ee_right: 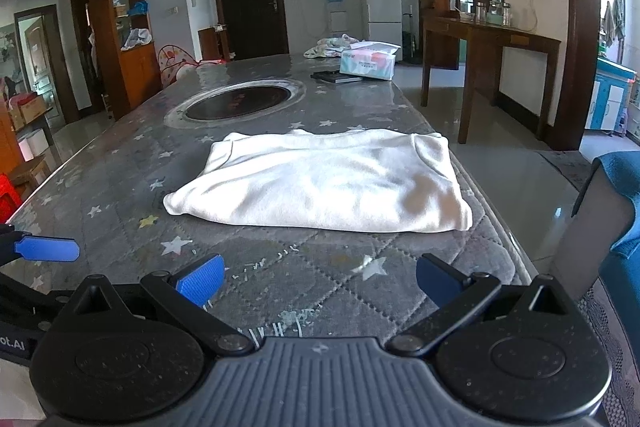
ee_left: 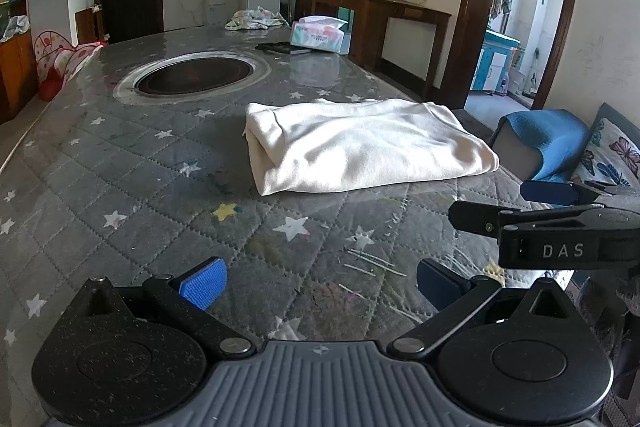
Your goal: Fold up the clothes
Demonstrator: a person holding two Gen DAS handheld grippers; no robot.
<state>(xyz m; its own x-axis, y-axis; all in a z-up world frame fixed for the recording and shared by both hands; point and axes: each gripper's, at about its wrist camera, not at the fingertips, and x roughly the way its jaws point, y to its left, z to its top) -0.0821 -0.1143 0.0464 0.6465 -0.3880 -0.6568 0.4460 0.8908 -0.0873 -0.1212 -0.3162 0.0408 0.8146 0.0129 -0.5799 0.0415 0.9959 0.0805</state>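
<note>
Two claws, both mine, both spread wide and gripping nothing. My left gripper (ee_left: pixel 320 287) sits low over the quilted star-print table cover (ee_left: pixel 132 187), blue pads (ee_left: pixel 203 283) far apart with bare cover between them. My right gripper (ee_right: pixel 318 281) is the same: jaws fully apart, empty, above the near edge of the cover. From the left wrist view the right claw shows just off to my right, side-on, black body marked DAS; from the right wrist view one blue pad of the left claw pokes in at far left.

Folded cream garment (ee_left: pixel 360 147) lies flat on the cover ahead of both claws, apart from them, touched by neither. For the left claw it is ahead and slightly right; for the right claw (ee_right: pixel 320 183) it is straight ahead, its right end near the table edge.

Farther ahead beyond the garment: round recessed cooktop (ee_left: pixel 196 75), tissue box (ee_left: pixel 318 35), a dark flat item (ee_left: pixel 280 47) beside it, crumpled cloth (ee_left: pixel 256 19) at the far end. Blue chair (ee_left: pixel 548 139) off to the right of the table.
</note>
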